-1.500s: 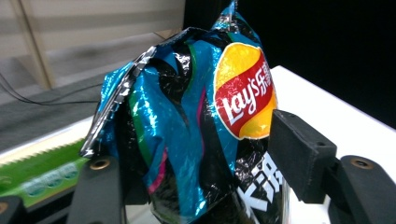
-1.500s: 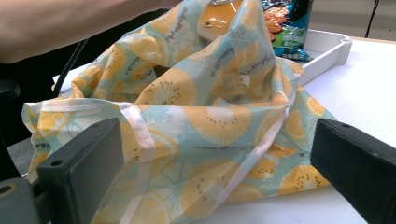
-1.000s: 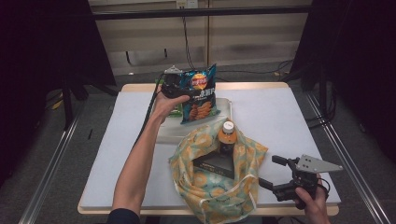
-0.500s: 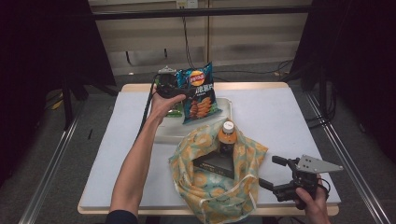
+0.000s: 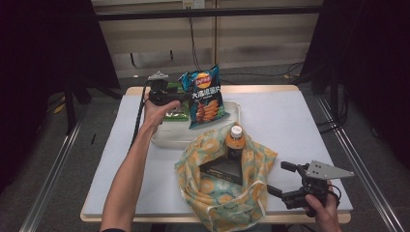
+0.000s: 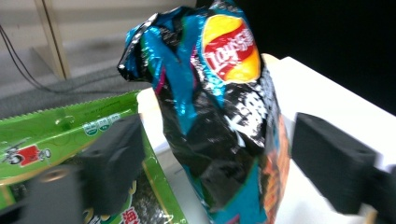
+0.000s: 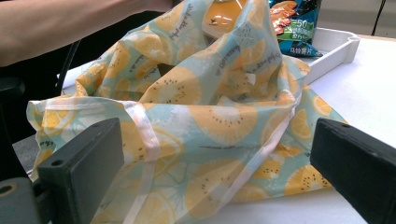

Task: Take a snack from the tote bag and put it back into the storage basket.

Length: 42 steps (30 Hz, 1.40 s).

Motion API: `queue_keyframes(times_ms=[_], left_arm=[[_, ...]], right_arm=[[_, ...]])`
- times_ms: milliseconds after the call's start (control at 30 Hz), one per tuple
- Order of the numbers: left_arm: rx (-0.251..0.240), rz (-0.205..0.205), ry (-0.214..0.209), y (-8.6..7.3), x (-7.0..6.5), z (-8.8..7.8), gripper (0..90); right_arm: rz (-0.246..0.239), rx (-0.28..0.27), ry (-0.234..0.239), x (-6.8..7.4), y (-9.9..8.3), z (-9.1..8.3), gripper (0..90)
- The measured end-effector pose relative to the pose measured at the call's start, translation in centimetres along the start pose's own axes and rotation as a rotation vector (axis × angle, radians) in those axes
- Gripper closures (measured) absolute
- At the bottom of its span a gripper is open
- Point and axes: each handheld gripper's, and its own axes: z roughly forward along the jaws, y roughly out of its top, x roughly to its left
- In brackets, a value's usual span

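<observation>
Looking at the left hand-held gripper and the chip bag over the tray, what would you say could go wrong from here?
1. The left hand-held gripper has the chip bag between wide jaws, and the pads appear clear of it; a weak pinch on the glossy, puffy film may slip.
2. Closing hard might crush the chips.
3. The tote already holds a bottle and a dark box, so the chip bag may snag the rim or knock the bottle, while the right hand-held gripper is not holding the tote open.

Left arm: stretched forward over the table, bare forearm.
Left gripper (image 5: pixel 180 98): jaws spread wide, just been closing, pads pressing nothing.
Right gripper (image 5: pixel 279 179): low at the near edge, jaws apart, hand underneath.
</observation>
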Motion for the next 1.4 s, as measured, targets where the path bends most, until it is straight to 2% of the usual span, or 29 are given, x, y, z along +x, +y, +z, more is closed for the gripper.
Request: queue_keyframes(times_ms=[33, 100, 133, 233, 300, 333, 400, 500, 600, 800, 900, 1000, 1067, 1133, 1167, 1200, 1233, 1267, 1333, 1367, 1400], left_arm=[[-0.001, 0.004, -0.014, 0.0, 0.0, -0.3, 26.5], [0.002, 0.012, -0.06, -0.3, -0.2, -0.9, 45.8], [0.014, 0.012, -0.085, -0.4, -0.3, -1.0, 50.2], [0.038, 0.038, -0.157, -1.1, -1.0, -0.8, 76.3], [0.056, 0.054, -0.177, -1.6, -1.5, -0.4, 87.1], [0.066, 0.05, -0.198, -2.0, -1.7, -0.1, 90.0], [0.109, 0.058, -0.222, -2.7, -1.9, 0.6, 90.0], [0.182, 0.09, -0.231, -3.3, -2.5, 1.8, 90.0], [0.225, 0.115, -0.242, -3.5, -3.4, 2.9, 90.0], [0.277, 0.09, -0.256, -4.5, -2.8, 4.3, 87.6], [0.323, 0.094, -0.232, -4.8, -2.5, 4.8, 88.0], [0.331, 0.078, -0.233, -4.9, -2.3, 5.3, 88.7], [0.362, 0.093, -0.211, -4.9, -2.2, 5.4, 88.6], [0.363, 0.079, -0.207, -4.9, -2.1, 5.5, 88.7], [0.374, 0.084, -0.191, -4.8, -2.0, 5.5, 88.7], [0.362, 0.076, -0.197, -4.9, -1.9, 5.6, 88.9], [0.378, 0.088, -0.155, -4.8, -2.0, 5.6, 89.6], [0.384, 0.1, -0.177, -4.8, -1.8, 5.7, 89.5], [0.408, 0.101, -0.15, -4.6, -1.6, 5.8, 89.5], [0.387, 0.089, -0.158, -4.7, -1.6, 6.1, 89.6], [0.396, 0.089, -0.163, -4.7, -1.6, 6.2, 89.8]], right_arm=[[-0.002, 0.0, 0.0, 0.0, 0.0, 0.0, 2.2], [-0.002, 0.0, -0.002, 0.0, 0.0, 0.1, 2.2], [-0.003, 0.001, -0.003, 0.1, 0.0, 0.1, 2.2], [-0.003, 0.001, -0.005, 0.1, 0.0, 0.1, 2.2], [-0.005, 0.002, -0.003, 0.0, 0.0, 0.1, 2.2], [-0.002, 0.002, -0.004, 0.0, 0.0, 0.1, 2.2], [-0.001, 0.004, -0.003, 0.0, 0.0, 0.2, 2.2], [0.0, 0.005, -0.003, 0.0, 0.0, 0.2, 2.2], [-0.001, 0.005, -0.003, 0.0, 0.0, 0.2, 2.2], [0.0, 0.004, -0.005, 0.0, 0.0, 0.1, 2.2], [0.001, 0.003, -0.007, 0.0, 0.0, 0.1, 2.2], [0.004, 0.003, -0.011, -0.1, 0.0, 0.1, 2.2], [0.002, 0.004, -0.012, -0.1, 0.0, 0.1, 2.2], [0.007, 0.003, -0.012, -0.1, 0.0, 0.1, 2.2], [0.006, 0.004, -0.011, -0.1, 0.0, 0.1, 2.2], [0.002, 0.004, -0.01, -0.1, 0.0, 0.1, 2.2], [0.002, 0.004, -0.01, -0.1, 0.0, 0.1, 2.2], [0.003, 0.004, -0.011, 0.0, 0.0, 0.1, 2.2], [0.006, 0.005, -0.013, 0.0, 0.0, 0.1, 2.2], [0.004, 0.004, -0.013, 0.0, 0.0, 0.1, 2.2], [0.005, 0.004, -0.013, -0.1, 0.0, 0.0, 2.2]])
